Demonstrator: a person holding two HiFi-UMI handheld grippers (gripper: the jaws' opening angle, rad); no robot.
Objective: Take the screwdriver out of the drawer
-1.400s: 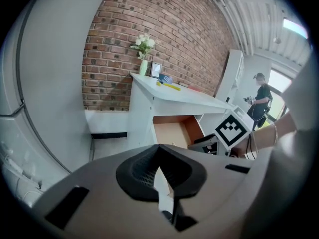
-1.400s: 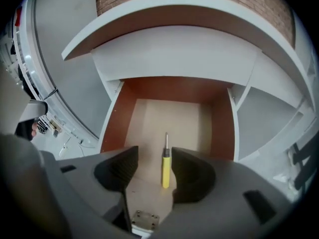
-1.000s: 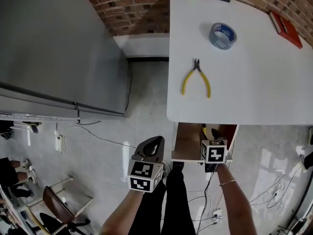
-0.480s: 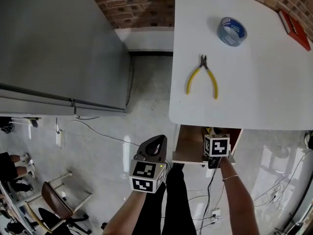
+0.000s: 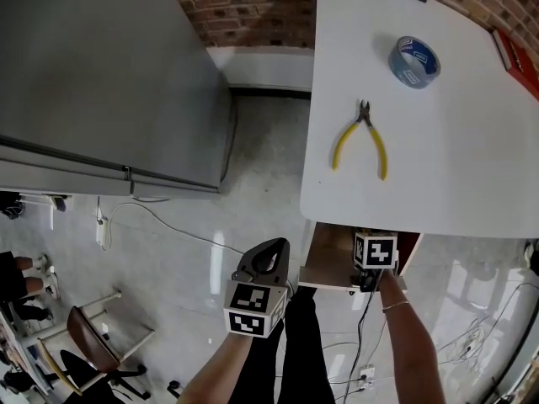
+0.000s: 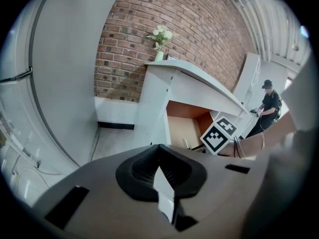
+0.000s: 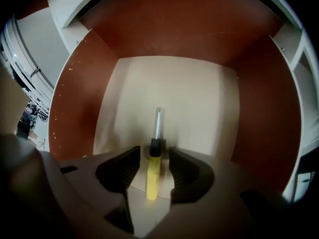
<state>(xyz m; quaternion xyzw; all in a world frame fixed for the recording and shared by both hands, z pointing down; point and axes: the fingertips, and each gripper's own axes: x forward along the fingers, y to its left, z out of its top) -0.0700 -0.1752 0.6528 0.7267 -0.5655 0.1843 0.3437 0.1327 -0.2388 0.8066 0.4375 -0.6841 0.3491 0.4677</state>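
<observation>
Beneath the white table (image 5: 455, 141), an open drawer (image 5: 324, 255); brick wall (image 5: 244, 7) behind.
Right gripper (image 7: 153, 156) jaws, just closing, flank the screwdriver (image 7: 153, 178) without touching; left gripper (image 6: 159, 166) jaws clenched, empty.

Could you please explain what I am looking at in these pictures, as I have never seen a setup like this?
A person holds a claw in each hand; there is no robot arm. One picture comes from a head camera looking down; the other two ride on the claws. On the white table lie yellow pliers and a tape roll. Below, a drawer stands open. The right claw reaches in, its jaws having just been closing around a yellow-handled screwdriver, not yet touching it. The left claw is shut and empty.
</observation>
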